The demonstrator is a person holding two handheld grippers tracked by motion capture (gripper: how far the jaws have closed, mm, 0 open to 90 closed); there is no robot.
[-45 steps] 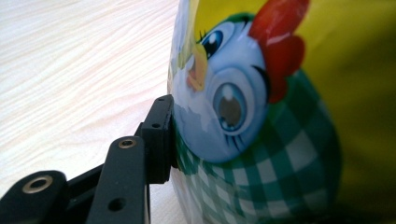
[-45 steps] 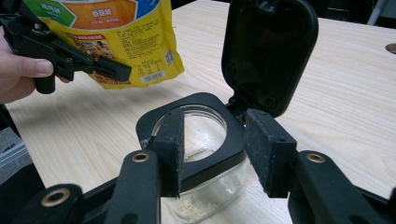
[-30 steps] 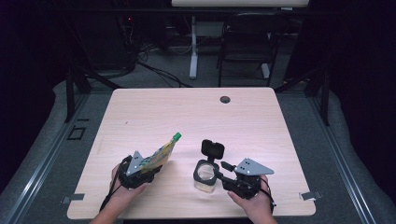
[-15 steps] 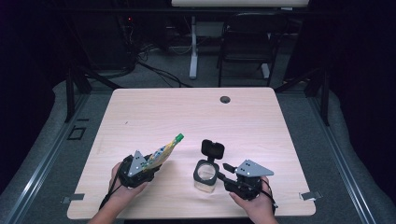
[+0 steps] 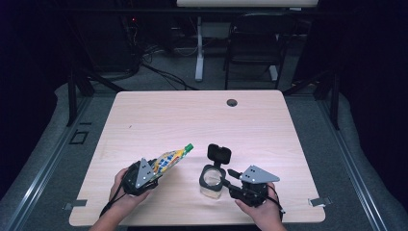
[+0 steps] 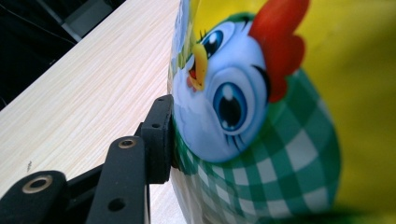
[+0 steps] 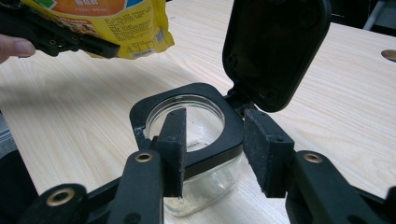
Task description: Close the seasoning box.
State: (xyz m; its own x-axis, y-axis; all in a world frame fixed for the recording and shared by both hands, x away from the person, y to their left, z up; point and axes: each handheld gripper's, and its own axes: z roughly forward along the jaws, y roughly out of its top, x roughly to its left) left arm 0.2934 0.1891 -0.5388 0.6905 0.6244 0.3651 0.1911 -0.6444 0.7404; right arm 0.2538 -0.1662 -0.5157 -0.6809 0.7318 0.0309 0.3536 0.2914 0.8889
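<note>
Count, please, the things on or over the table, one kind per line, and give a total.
Pouches: 1, the yellow pouch with a green cap, held by the left gripper.
Jars: 1, the glass jar with its black lid open, at the right gripper.
Grippers: 2.
Total: 4.

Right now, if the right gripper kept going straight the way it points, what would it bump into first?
Most likely the glass jar. The right gripper has its jaws on either side of the jar's black collar, with the open lid just behind. Whether the pads already touch it is unclear.
</note>
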